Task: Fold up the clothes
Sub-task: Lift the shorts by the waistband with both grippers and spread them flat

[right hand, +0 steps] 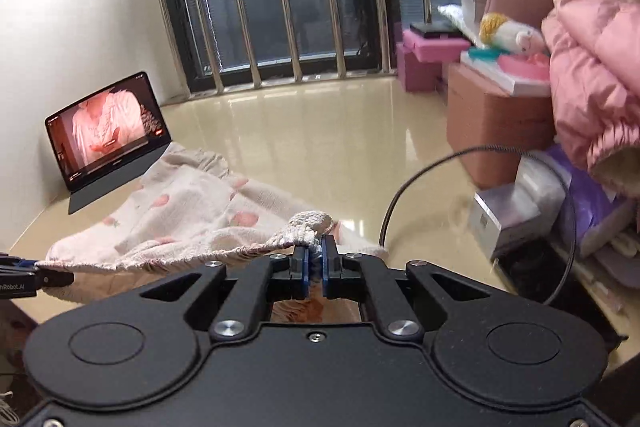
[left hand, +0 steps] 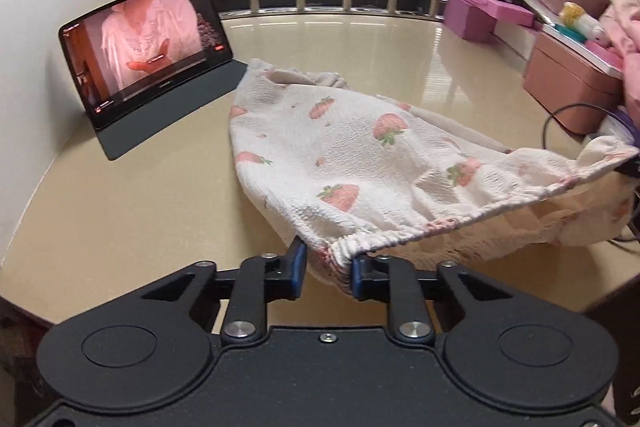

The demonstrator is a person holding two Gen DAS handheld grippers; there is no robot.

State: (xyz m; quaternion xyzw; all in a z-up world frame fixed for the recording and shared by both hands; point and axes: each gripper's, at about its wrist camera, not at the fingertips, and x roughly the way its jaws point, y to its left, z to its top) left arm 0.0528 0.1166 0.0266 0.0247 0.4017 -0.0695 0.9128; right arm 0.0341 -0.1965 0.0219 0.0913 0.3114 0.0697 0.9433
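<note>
Both grippers, left gripper [left hand: 325,269] & right gripper [right hand: 315,269], pinch strawberry garment [left hand: 360,163] waistband.

**One partial brand mark readable**

In the right wrist view, white lettering reading "nRobot.AI" stands on the black body of the left hand-held gripper [right hand: 16,273] at the picture's left edge; the start of the word is cut off by the frame. The tablet [right hand: 106,131] propped at the back of the tabletop shows a video with small on-screen marks and a red button, all too small and blurred to read. The silver box [right hand: 506,211] at the right carries a dark label that cannot be made out.
</note>
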